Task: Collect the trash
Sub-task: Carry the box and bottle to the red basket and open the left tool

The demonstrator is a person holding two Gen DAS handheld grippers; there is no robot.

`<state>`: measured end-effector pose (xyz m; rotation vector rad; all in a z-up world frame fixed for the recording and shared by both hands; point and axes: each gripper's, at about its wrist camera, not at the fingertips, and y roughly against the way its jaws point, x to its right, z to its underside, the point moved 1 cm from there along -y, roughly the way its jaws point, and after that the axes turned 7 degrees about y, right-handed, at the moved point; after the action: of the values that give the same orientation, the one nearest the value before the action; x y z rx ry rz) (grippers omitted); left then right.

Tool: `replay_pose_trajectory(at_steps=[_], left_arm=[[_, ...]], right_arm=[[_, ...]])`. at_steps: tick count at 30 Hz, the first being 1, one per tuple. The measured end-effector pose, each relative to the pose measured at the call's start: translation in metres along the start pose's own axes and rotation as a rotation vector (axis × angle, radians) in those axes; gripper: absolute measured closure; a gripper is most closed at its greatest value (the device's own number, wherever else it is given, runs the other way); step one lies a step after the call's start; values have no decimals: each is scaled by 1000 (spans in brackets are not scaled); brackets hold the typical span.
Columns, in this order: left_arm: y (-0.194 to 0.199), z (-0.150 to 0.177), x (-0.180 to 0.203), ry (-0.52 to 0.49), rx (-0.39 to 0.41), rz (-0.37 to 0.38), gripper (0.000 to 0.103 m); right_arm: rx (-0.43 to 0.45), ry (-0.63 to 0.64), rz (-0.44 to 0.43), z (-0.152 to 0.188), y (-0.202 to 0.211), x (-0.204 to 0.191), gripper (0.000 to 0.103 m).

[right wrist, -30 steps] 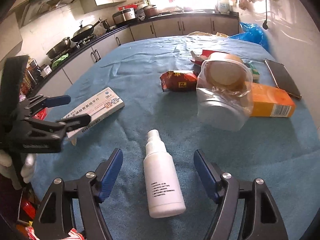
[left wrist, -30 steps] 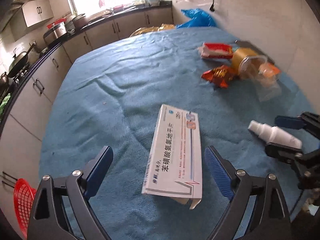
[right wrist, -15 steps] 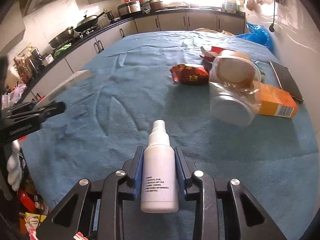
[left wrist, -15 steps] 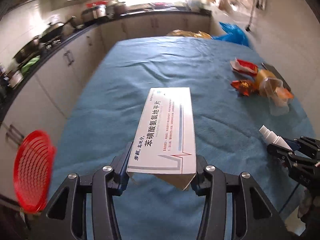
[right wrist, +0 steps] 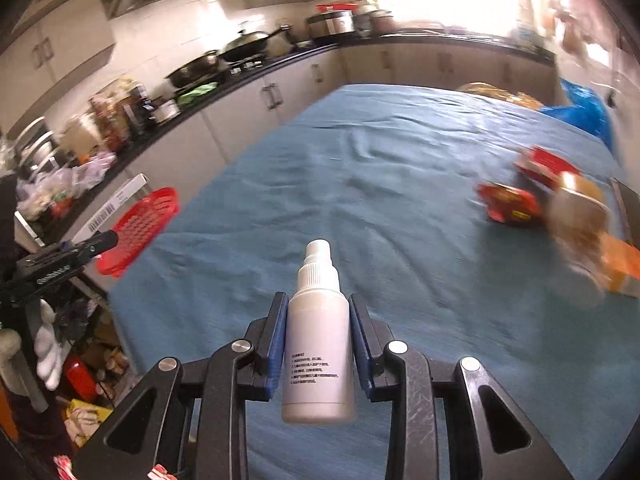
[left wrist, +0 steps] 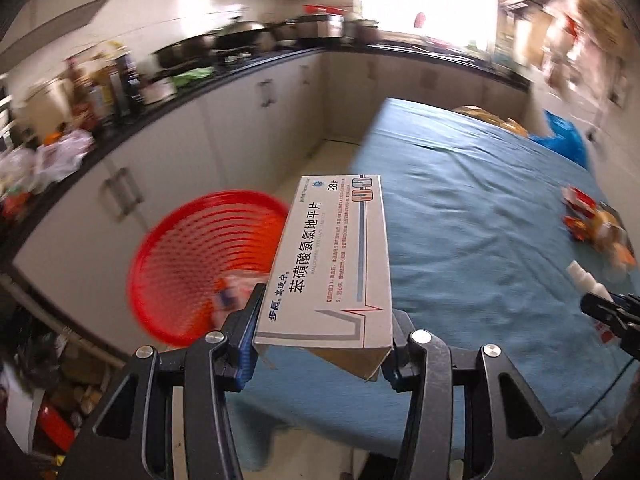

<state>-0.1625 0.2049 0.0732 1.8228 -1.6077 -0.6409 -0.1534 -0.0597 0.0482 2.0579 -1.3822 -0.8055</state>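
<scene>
My left gripper point(left wrist: 322, 334) is shut on a white medicine box point(left wrist: 334, 264) and holds it in the air over the table's left edge, beside a red mesh basket point(left wrist: 200, 264) that stands off the table. My right gripper point(right wrist: 318, 340) is shut on a white spray bottle point(right wrist: 318, 340), lifted above the blue cloth. In the right wrist view the left gripper point(right wrist: 80, 246), the box point(right wrist: 116, 204) and the basket point(right wrist: 136, 228) show at the left. In the left wrist view the right gripper point(left wrist: 612, 316) with the bottle tip point(left wrist: 586, 280) shows at the right.
A table with a blue cloth point(right wrist: 380, 200) carries red snack packets point(right wrist: 508, 202), an orange box point(right wrist: 620, 268), a plastic jar point(right wrist: 576, 208) and a blue bag point(right wrist: 588, 112) on its right side. Kitchen cabinets and a cluttered counter point(left wrist: 160, 92) run along the left.
Both grippers closed on their items and lifted them. The left gripper swung left with the box toward the red basket; the right gripper turned left with the bottle.
</scene>
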Motion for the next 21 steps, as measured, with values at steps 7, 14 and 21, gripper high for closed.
replay_pose_trajectory(at_steps=[7, 14, 21], left_arm=[[-5, -4, -70, 118, -2, -47, 55], [-33, -16, -107, 155, -22, -50, 55], [-56, -29, -134, 204, -41, -22, 54]], right_arm=[[-16, 73, -145, -40, -42, -67, 71], [-28, 128, -267, -84, -95, -137, 71], [-51, 136, -364, -121, -154, -192, 70]])
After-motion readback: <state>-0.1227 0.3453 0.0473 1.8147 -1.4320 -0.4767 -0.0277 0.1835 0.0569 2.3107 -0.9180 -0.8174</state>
